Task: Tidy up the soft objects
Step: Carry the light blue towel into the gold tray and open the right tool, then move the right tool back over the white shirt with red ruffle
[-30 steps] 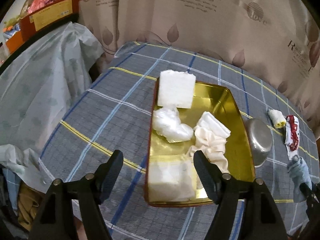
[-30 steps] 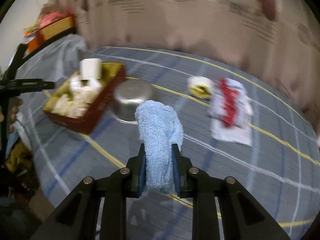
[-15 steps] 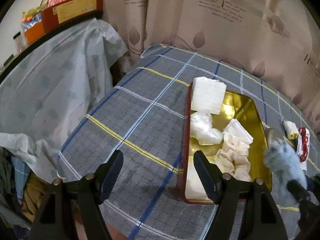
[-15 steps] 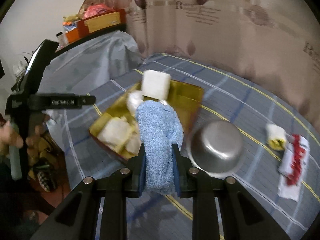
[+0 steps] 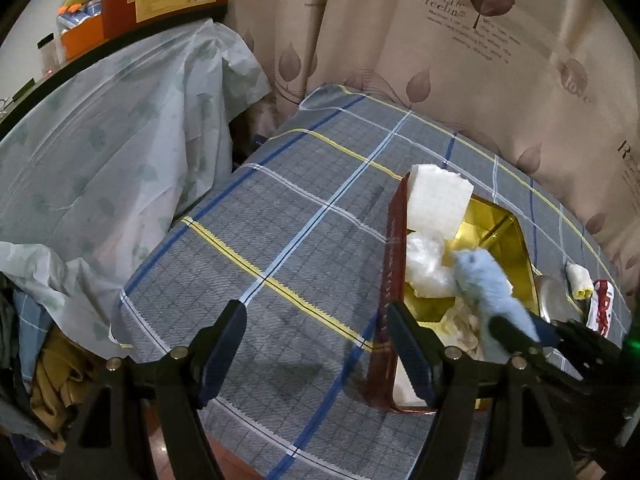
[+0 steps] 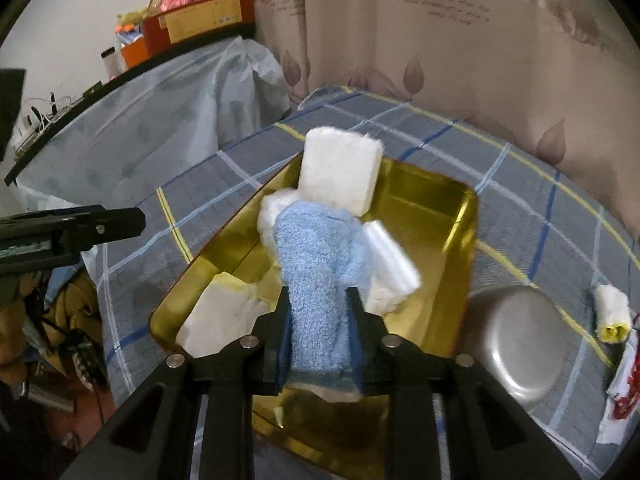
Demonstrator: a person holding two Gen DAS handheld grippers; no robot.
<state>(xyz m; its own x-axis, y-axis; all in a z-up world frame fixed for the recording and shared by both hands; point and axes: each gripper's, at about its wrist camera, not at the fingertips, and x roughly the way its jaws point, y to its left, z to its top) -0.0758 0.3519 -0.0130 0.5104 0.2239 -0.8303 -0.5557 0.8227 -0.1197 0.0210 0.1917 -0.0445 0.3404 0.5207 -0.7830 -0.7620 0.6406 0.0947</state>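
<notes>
A gold tray with dark red outer walls [image 6: 468, 216] lies on the checked tablecloth and holds a white foam block [image 6: 340, 172], crumpled white plastic and folded white cloths. My right gripper [image 6: 320, 312] hangs over the tray's middle with a fluffy blue cloth [image 6: 320, 272] between its pads; its jaws are opening and the pads still touch the cloth. In the left wrist view the blue cloth [image 5: 484, 284] shows above the tray [image 5: 386, 280]. My left gripper [image 5: 316, 328] stands open and empty over the tablecloth, just left of the tray's near corner.
An upturned steel bowl [image 6: 516, 332] sits right of the tray, with a white and yellow roll [image 6: 610, 312] and a red and white packet [image 6: 624, 384] beyond it. Sheet-covered furniture [image 5: 100, 152] stands to the left, a curtain [image 5: 440, 40] behind. The table's edge runs close below my left gripper.
My right gripper carried the blue cloth leftward from over the bare tablecloth to above the tray. My left gripper drifted left, off the tray and over the cloth beside it.
</notes>
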